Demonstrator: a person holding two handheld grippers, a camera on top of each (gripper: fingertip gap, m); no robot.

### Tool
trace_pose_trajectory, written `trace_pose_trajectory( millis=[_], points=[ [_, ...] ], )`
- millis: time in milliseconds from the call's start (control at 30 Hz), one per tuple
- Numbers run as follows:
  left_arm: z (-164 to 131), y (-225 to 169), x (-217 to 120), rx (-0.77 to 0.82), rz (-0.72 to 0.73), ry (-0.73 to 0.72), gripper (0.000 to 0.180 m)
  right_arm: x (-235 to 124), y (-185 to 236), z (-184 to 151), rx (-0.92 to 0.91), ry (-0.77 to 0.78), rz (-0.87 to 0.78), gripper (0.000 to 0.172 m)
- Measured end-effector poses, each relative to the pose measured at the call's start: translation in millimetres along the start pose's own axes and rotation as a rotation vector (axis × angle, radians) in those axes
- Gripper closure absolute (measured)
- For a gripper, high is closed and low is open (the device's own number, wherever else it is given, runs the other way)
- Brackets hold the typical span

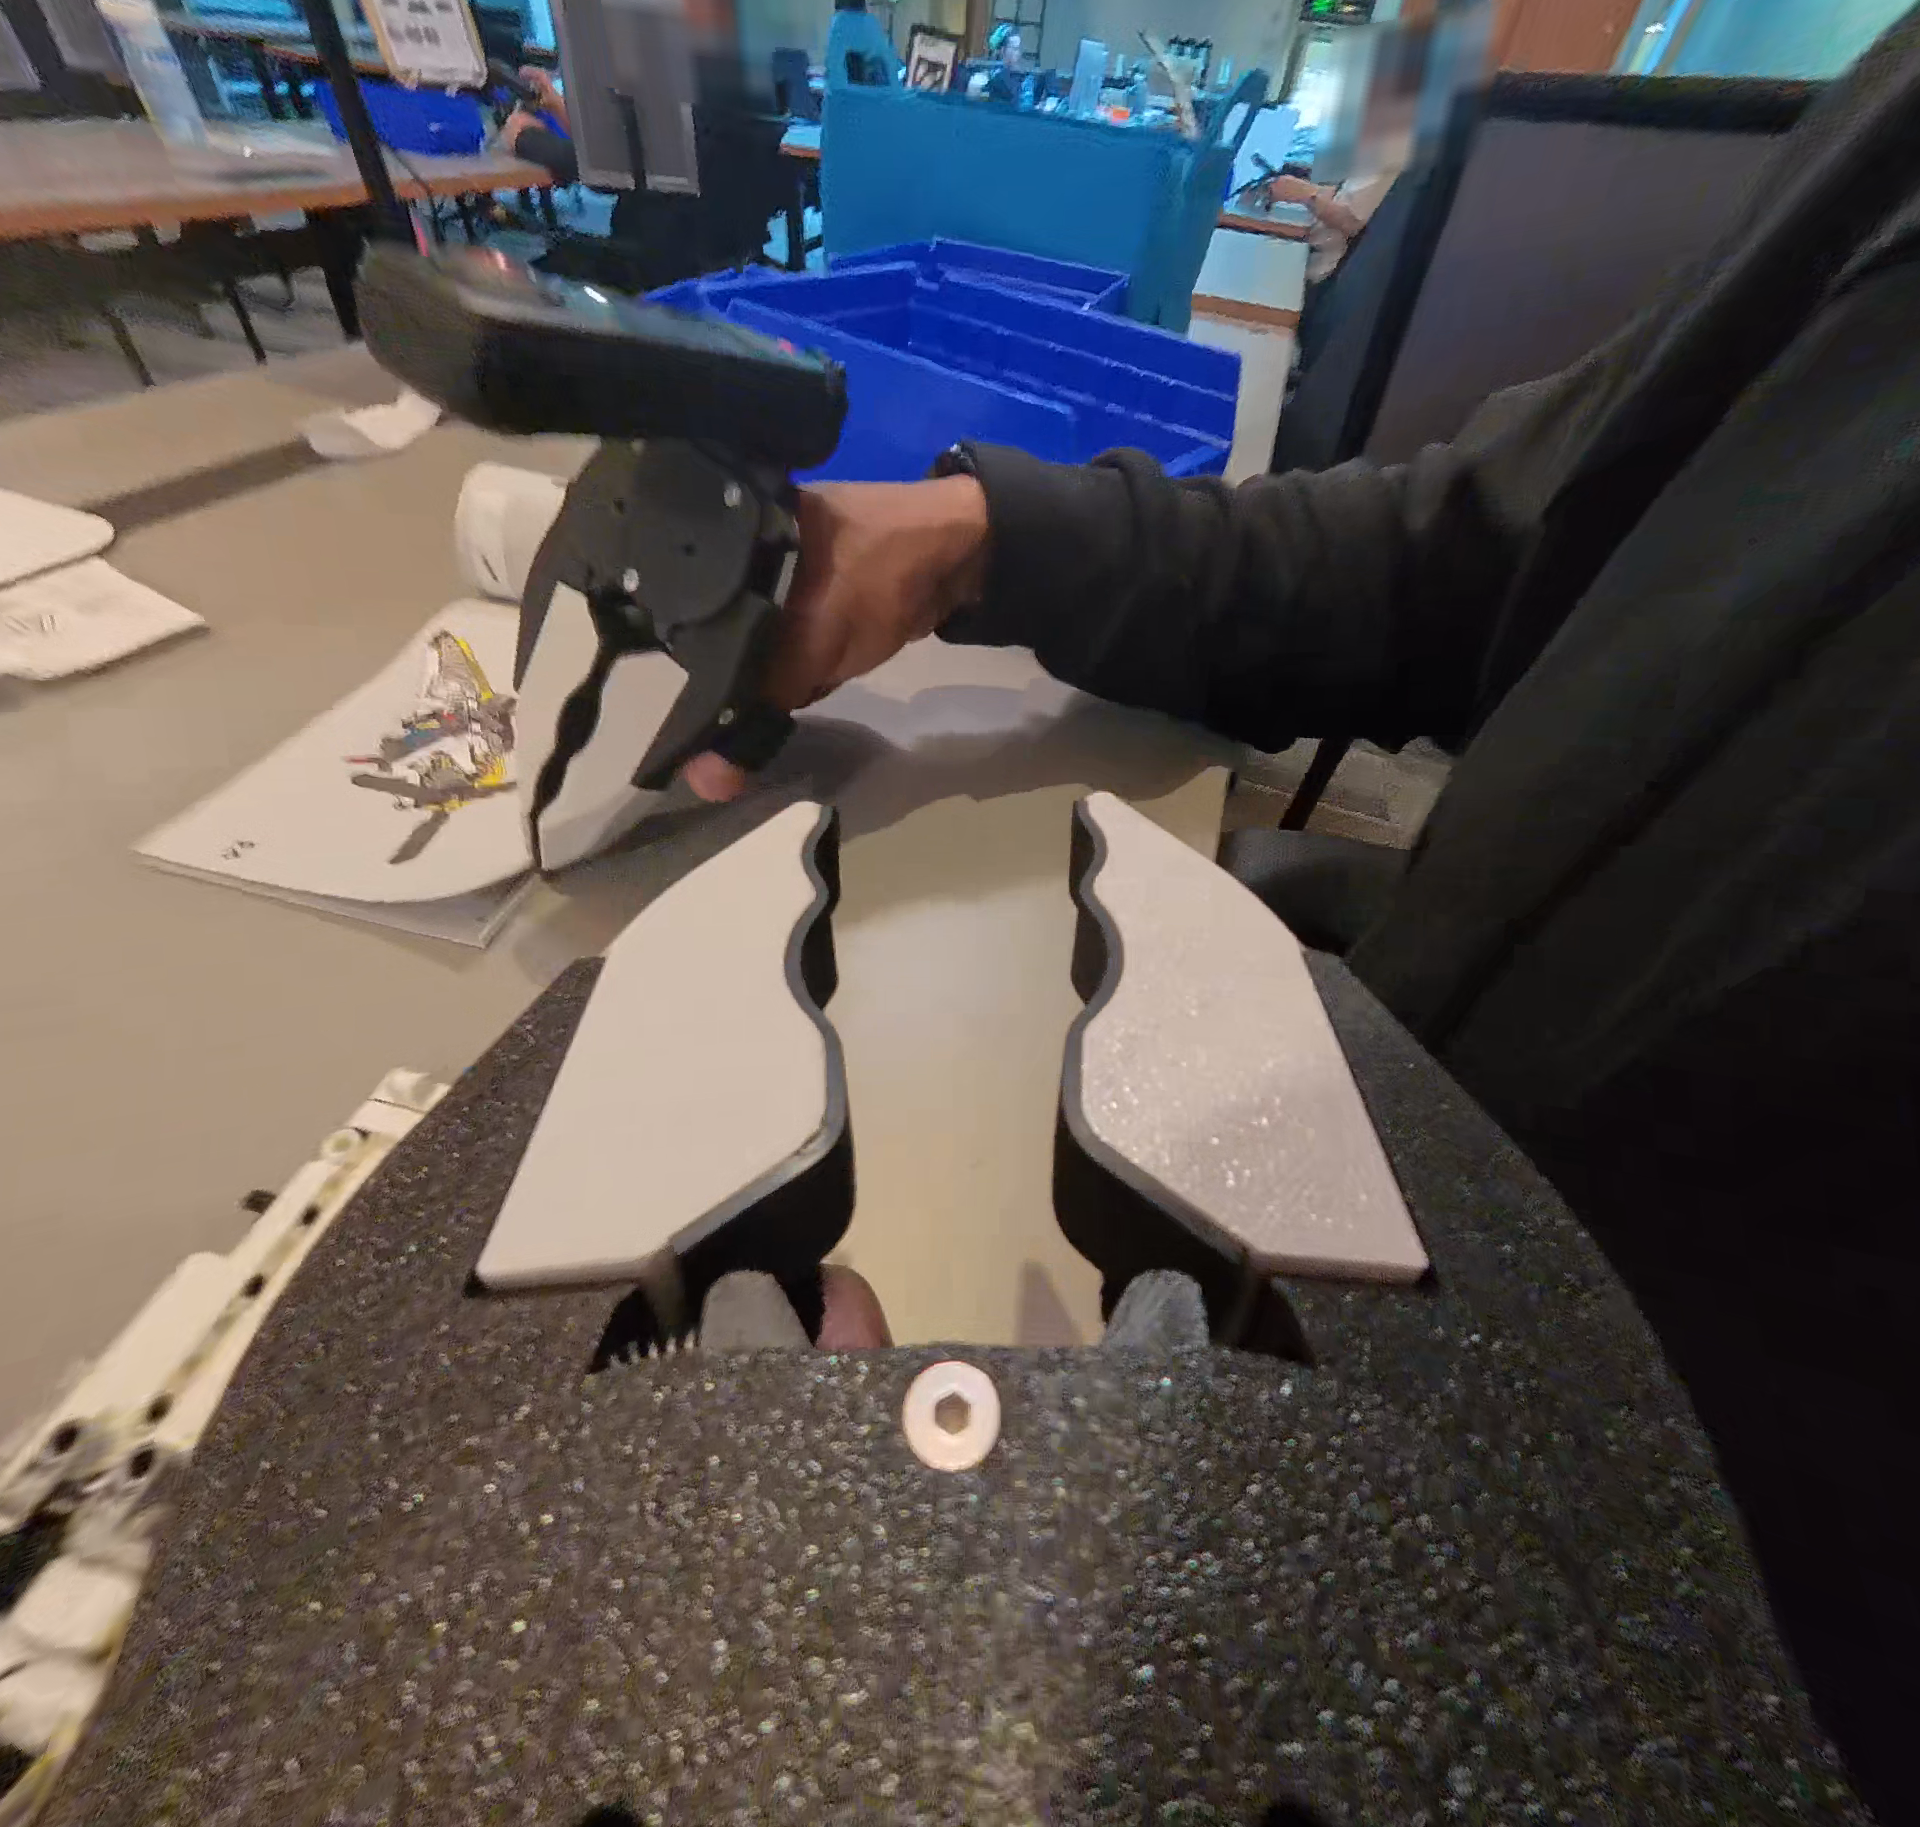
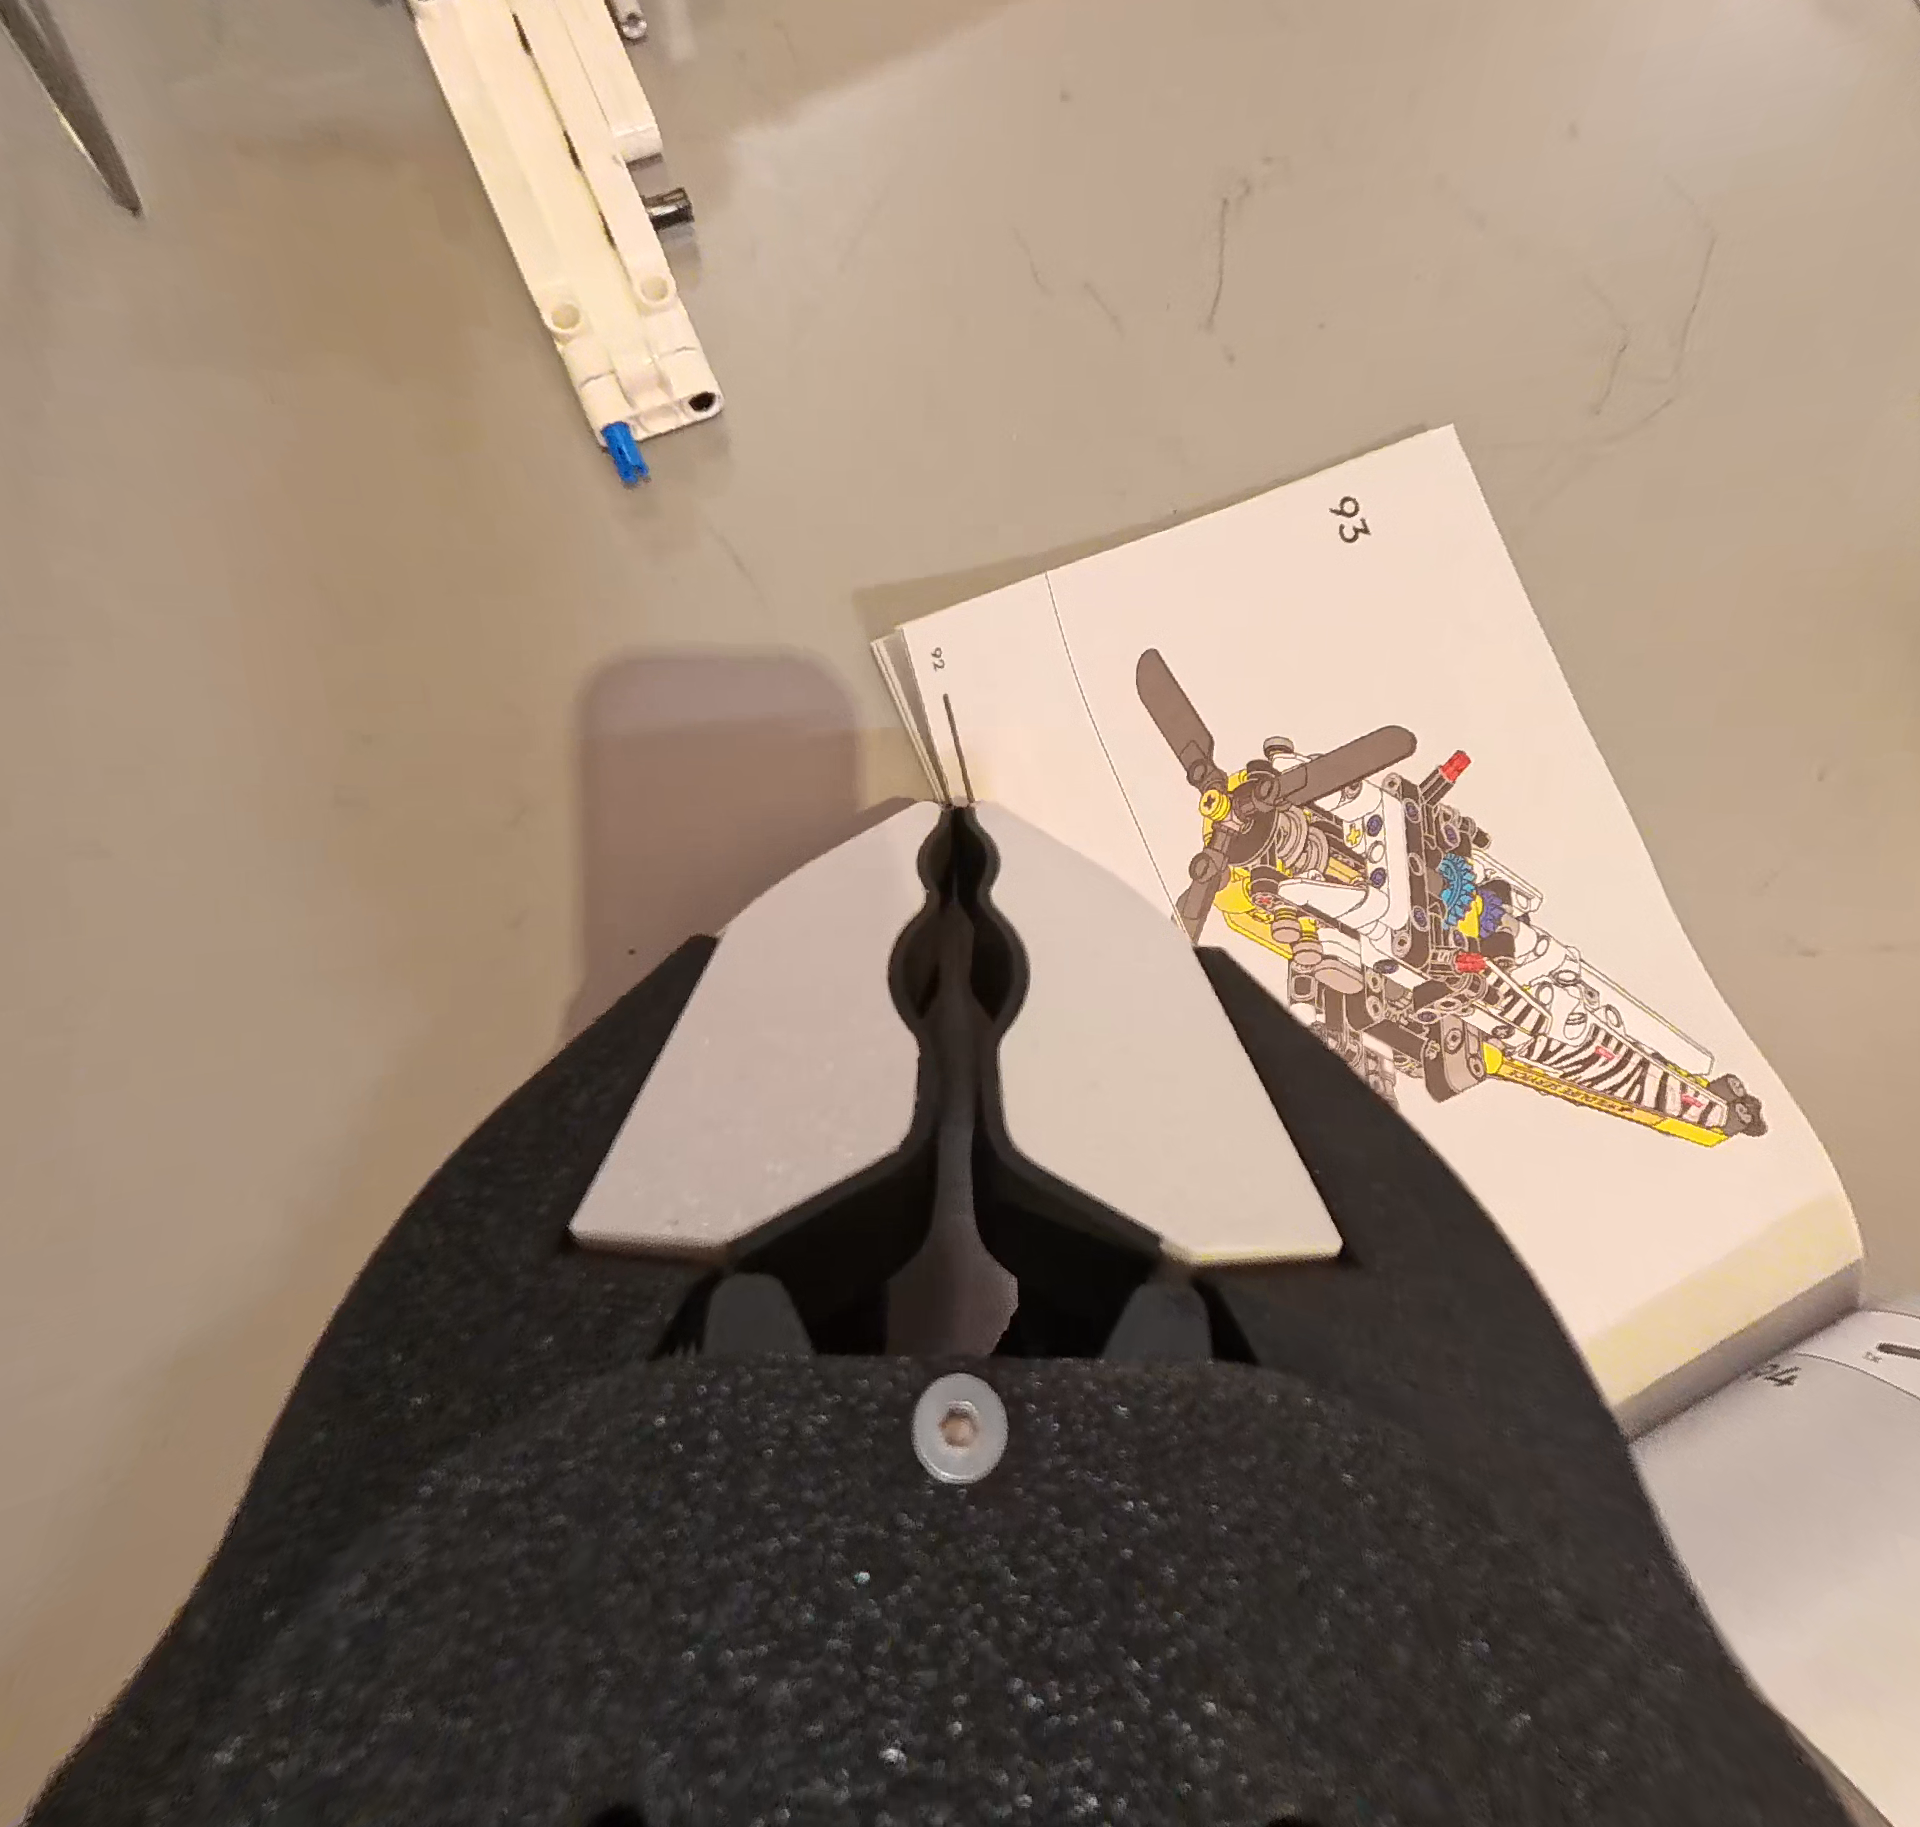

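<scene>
the instruction booklet [image 2: 1299, 697] lies open on the smooth grey table [image 2: 312, 738], its matte white pages thin and stacked, one printed with a colourful drawing of a brick-built propeller craft. the top page curls upward in an arc at the booklet's near corner, where the right gripper [image 2: 958, 813] has its wavy black pads pressed together on the page's edge; the left wrist view shows the same pinch, the sheet lifted at the gripper's tips. its fingers are flat, pale grey and grainy, set in a black, pebbled foam-like body. a hand [image 1: 883, 582] in a dark sleeve grips it. the left gripper [image 1: 954, 821] hovers near the booklet, above bare table, jaws apart with nothing between them. beyond the booklet lies a long white assembly of holed plastic beams [image 2: 582, 219] with a small blue pin [image 2: 627, 452] at its end. farther off sit glossy blue plastic bins [image 1: 987, 354].
</scene>
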State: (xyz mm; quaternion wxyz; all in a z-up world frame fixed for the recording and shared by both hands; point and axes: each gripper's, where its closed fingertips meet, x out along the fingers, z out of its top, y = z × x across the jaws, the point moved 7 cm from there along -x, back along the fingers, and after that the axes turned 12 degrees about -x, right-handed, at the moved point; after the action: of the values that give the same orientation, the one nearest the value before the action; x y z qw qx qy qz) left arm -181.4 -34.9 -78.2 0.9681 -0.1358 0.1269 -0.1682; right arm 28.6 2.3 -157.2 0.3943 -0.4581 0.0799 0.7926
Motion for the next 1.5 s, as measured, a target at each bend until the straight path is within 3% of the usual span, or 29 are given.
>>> trace_pose_trajectory(
  millis=[267, 733, 867, 967, 1233, 1500],
  points=[
    [-13.5, 42.5, 57.5, -0.048, 0.384, 0.147, 0.138, -3.5, -1.8, -5.0, 0.047, -0.051, -0.006, 0.172],
    [1.6, 125.2, 98.8, -0.234, 0.539, 0.267, 0.14, -14.9, -9.6, -19.8, 0.126, -0.152, -0.036, 0.172],
    [0.9, 128.5, 100.2, -0.198, 0.56, 0.296, 0.14, -17.0, -9.3, -20.4, 0.059, -0.15, -0.065, 0.171],
    [-3.6, 126.4, 100.0, -0.18, 0.558, 0.315, 0.139, -17.1, -6.3, -14.8, -0.016, -0.146, -0.082, 0.155],
    [-25.3, 137.4, 86.2, -0.048, 0.661, 0.464, 0.141, -6.7, -3.7, 4.8, -0.202, -0.129, -0.066, 0.143],
    [-23.3, 163.0, 56.8, -0.028, 0.669, 0.478, 0.141, 10.7, -8.3, 11.8, -0.279, -0.082, 0.025, 0.147]
  ],
)
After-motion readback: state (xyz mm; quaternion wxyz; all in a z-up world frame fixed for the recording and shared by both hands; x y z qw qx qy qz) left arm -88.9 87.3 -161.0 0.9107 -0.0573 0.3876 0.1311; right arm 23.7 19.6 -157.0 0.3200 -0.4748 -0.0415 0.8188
